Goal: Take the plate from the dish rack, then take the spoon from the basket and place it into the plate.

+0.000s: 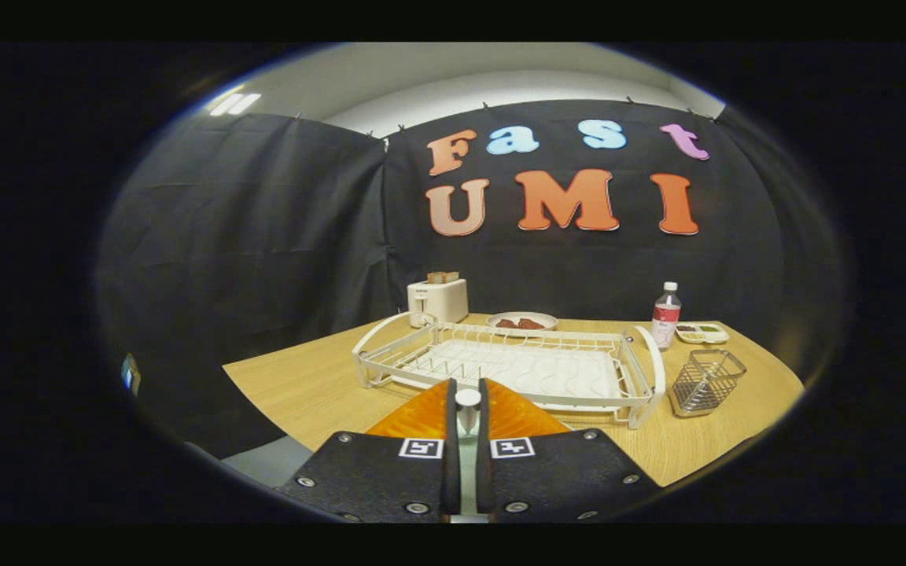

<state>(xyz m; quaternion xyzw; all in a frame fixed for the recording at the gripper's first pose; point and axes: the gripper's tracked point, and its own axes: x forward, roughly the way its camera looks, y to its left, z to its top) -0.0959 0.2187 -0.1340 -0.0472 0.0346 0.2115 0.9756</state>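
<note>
The gripper (pixel 468 409) is held level above the orange plate (pixel 414 417), and its two fingers are closed tightly on the white handle of the spoon (pixel 468 402) between them. Just beyond lies the white dish rack (pixel 500 365) on the wooden table (pixel 303 385). The wire basket (pixel 706 381) stands beside the rack, and a toaster (pixel 438 299), a bottle (pixel 665 314) and a plate of food (pixel 521 321) stand behind the rack.

The table (pixel 303 385) across the middle looks like pale wood with a fine grain, matt. On it, the dish rack (pixel 500 362) is white coated wire, smooth. At right, the basket (pixel 706 382) is shiny metal mesh. At bottom centre, the gripper (pixel 467 417) has black, grainy matt fingers (pixel 374 472) pinching a glossy spoon (pixel 467 409) over a glossy orange plate (pixel 414 417).
</note>
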